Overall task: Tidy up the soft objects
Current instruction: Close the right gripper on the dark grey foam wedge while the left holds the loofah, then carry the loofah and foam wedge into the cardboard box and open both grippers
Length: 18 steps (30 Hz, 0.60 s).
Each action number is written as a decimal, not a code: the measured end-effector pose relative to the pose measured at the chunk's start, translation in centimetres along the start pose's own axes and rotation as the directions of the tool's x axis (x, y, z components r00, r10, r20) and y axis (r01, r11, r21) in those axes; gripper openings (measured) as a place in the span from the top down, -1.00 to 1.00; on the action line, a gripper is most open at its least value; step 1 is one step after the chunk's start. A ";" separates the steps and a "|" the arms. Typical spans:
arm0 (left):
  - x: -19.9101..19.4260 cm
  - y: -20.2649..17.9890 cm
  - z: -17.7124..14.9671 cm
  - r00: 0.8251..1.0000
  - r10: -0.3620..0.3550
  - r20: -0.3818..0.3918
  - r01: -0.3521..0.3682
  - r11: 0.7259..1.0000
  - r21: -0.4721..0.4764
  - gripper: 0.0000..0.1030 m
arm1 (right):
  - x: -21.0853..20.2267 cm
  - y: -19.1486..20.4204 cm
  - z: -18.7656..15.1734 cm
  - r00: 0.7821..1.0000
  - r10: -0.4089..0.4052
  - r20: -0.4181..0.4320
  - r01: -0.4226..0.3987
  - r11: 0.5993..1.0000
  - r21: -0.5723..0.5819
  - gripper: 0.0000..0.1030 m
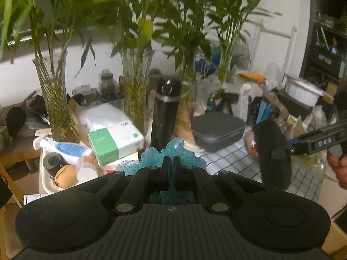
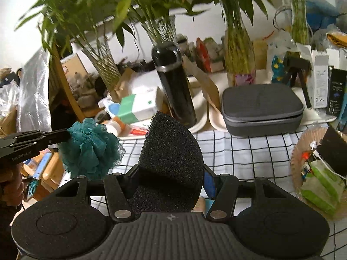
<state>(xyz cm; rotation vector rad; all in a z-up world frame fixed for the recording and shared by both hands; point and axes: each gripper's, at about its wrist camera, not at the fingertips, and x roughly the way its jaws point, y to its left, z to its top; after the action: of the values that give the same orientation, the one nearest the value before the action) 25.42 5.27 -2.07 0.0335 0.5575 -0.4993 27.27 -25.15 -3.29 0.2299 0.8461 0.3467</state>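
Observation:
In the left wrist view my left gripper [image 1: 171, 165] is shut on a teal mesh bath pouf [image 1: 173, 148], whose frills bulge out past the fingertips. The right wrist view shows this pouf [image 2: 91, 149] hanging off the left gripper [image 2: 67, 135] in the air at the left. My right gripper [image 2: 171, 177] is shut on a black foam sponge [image 2: 171, 158], a wide rounded wedge that fills the gap between its fingers. From the left wrist view the sponge [image 1: 273, 151] and right gripper [image 1: 279, 152] hover at the right above the checked cloth.
A black flask [image 2: 173, 86] and a grey zip case [image 2: 260, 108] stand behind the checked tablecloth [image 2: 249, 151]. Glass vases of bamboo [image 1: 136, 91], a green-and-white tissue box [image 1: 115, 143] and bottles crowd the back. A wicker dish [image 2: 299, 151] of packets sits right.

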 end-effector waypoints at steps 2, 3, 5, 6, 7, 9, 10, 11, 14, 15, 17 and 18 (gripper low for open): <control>-1.2 -0.8 0.2 1.000 0.004 0.025 -0.004 1.000 0.005 0.96 | -0.8 0.0 -0.3 1.000 0.004 0.010 -0.004 1.000 0.004 -0.18; -1.8 -1.2 0.2 0.999 0.005 0.033 -0.005 1.000 0.007 0.96 | -1.1 0.0 -0.5 1.000 0.005 0.014 -0.005 1.000 0.003 -0.18; -3.0 -2.0 0.3 0.999 0.004 0.050 -0.005 1.000 0.015 0.96 | -2.0 0.1 -0.8 1.000 0.010 0.025 -0.010 1.000 -0.003 -0.18; -3.6 -2.5 0.4 0.999 0.002 0.054 -0.003 1.000 0.017 0.96 | -2.5 0.2 -1.0 0.999 0.017 0.033 -0.017 1.000 -0.004 -0.18; -4.0 -2.8 0.5 0.999 -0.004 0.052 0.004 1.000 0.017 0.96 | -3.0 0.3 -1.2 0.999 0.028 0.042 -0.028 1.000 -0.004 -0.18; -5.0 -3.6 0.7 0.999 -0.019 0.046 0.018 0.999 0.028 0.96 | -3.9 0.5 -1.5 0.997 0.053 0.056 -0.053 0.999 -0.008 -0.18; -5.6 -4.1 0.7 0.999 -0.020 0.043 0.019 0.999 0.040 0.96 | -4.2 0.6 -1.7 0.996 0.065 0.059 -0.065 0.998 -0.009 -0.18; -6.1 -4.5 0.8 0.999 -0.024 0.041 0.022 0.999 0.048 0.96 | -4.5 0.7 -1.9 0.995 0.078 0.062 -0.077 0.997 -0.014 -0.18; -7.9 -6.0 0.9 0.999 -0.038 0.029 0.036 0.997 0.075 0.96 | -5.2 1.3 -2.5 0.991 0.117 0.065 -0.115 0.993 -0.038 -0.18; -8.5 -6.7 0.8 0.999 -0.038 0.020 0.036 0.995 0.093 0.96 | -5.5 1.5 -2.6 0.990 0.127 0.065 -0.125 0.991 -0.044 -0.18; -9.3 -7.6 0.6 0.999 -0.038 -0.003 0.038 0.992 0.121 0.96 | -5.9 1.9 -3.0 0.985 0.159 0.062 -0.156 0.986 -0.055 -0.18; -9.7 -8.2 0.4 0.999 -0.038 -0.018 0.040 0.990 0.136 0.96 | -6.1 2.1 -3.1 0.984 0.169 0.057 -0.165 0.984 -0.061 -0.18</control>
<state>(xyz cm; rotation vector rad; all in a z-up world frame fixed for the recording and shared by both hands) 14.74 2.27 4.12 0.1571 0.5389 -0.5754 20.78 -25.36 -0.39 0.2592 0.7564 0.5174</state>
